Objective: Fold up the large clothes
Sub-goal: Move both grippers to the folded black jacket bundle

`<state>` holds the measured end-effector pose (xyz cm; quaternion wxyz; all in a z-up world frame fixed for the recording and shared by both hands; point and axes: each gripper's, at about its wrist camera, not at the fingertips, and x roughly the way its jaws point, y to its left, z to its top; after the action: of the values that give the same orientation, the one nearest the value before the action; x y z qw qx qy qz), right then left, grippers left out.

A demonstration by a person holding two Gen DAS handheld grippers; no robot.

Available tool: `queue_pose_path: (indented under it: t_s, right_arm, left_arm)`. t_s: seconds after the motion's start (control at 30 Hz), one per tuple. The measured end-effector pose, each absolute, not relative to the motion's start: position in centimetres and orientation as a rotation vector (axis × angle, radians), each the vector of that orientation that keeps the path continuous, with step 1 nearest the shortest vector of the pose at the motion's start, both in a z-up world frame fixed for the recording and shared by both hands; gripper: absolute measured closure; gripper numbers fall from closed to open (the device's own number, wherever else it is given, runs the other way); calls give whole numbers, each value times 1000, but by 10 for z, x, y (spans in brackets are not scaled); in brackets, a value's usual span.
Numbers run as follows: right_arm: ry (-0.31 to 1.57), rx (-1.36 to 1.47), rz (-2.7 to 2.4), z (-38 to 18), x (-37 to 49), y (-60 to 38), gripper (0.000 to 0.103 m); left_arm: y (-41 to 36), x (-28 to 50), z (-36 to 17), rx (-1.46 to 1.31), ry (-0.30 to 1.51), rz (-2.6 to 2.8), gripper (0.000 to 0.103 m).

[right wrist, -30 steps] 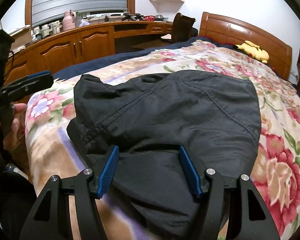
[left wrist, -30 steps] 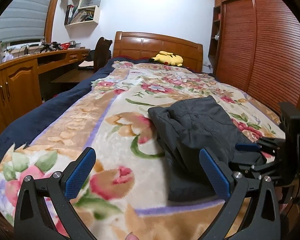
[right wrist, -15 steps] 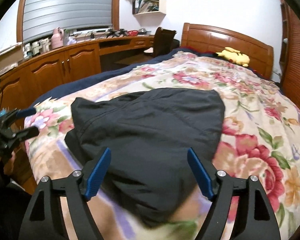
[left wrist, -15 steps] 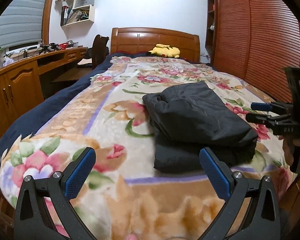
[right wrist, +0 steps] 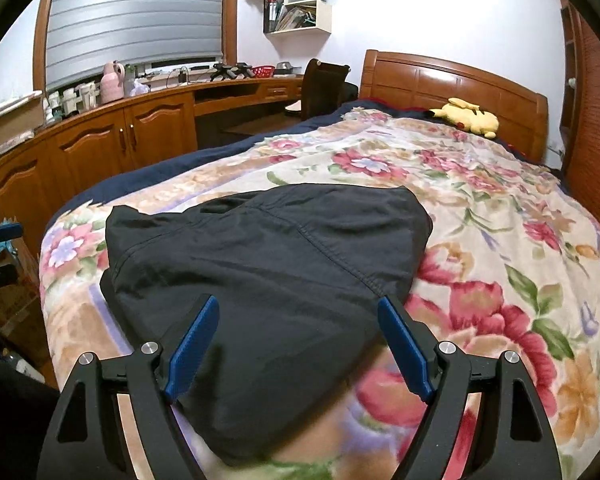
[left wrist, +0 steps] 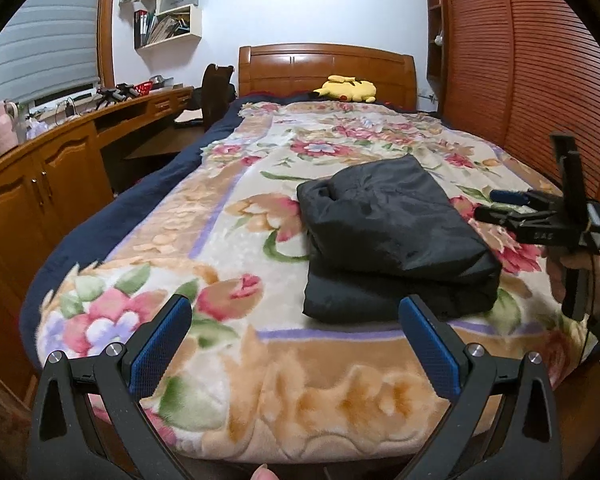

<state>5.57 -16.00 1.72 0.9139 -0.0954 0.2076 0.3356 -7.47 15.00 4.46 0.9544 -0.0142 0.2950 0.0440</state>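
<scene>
Black folded garment of thin, slightly shiny fabric [left wrist: 396, 236] lies as a thick, roughly rectangular bundle on the floral plush blanket [left wrist: 228, 216] covering the wooden bed [left wrist: 326, 66], near the foot end and toward the wardrobe side. Its upper layer sits stacked on a lower layer that shows along the near edge, and a stitched seam runs across the top in the right wrist view [right wrist: 268, 264].

Right claw [right wrist: 298, 346] hangs just above the near end of the garment, blue pads spread wide with nothing pinched between them; its jaws have just been opening, and the cloth below lies free of the pads. In the left wrist view the same claw [left wrist: 496, 204] shows side-on beside the bundle, held in a hand [left wrist: 572, 276].

Left claw [left wrist: 296, 348] is likewise released, its blue pads wide apart over the blanket at the foot of the bed, clear of the garment.

Further out, a yellow plush toy [left wrist: 346, 89] rests by the headboard, a dark blue sheet [left wrist: 112, 216] edges the blanket, a curved wooden tabletop with cabinets [left wrist: 40, 172] runs along the window wall, and a slatted wooden wardrobe [left wrist: 524, 72] stands on the other side.
</scene>
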Motion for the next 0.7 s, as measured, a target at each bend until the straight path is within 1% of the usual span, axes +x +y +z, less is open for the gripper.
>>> queue_pose_path:
  t_s: [0.2, 0.37, 0.53, 0.7]
  right_arm:
    - [431, -189, 681, 23, 48, -164, 20]
    - [422, -194, 661, 34, 43, -173, 20]
    - [451, -183, 641, 35, 56, -177, 18]
    - [496, -200, 587, 23, 90, -169, 17]
  left_arm:
    - [137, -82, 55, -11, 593, 69, 0]
    - [131, -76, 54, -13, 599, 30, 0]
    - [128, -61, 38, -15, 629, -1, 0]
    - [133, -28, 10, -40, 661, -37, 0]
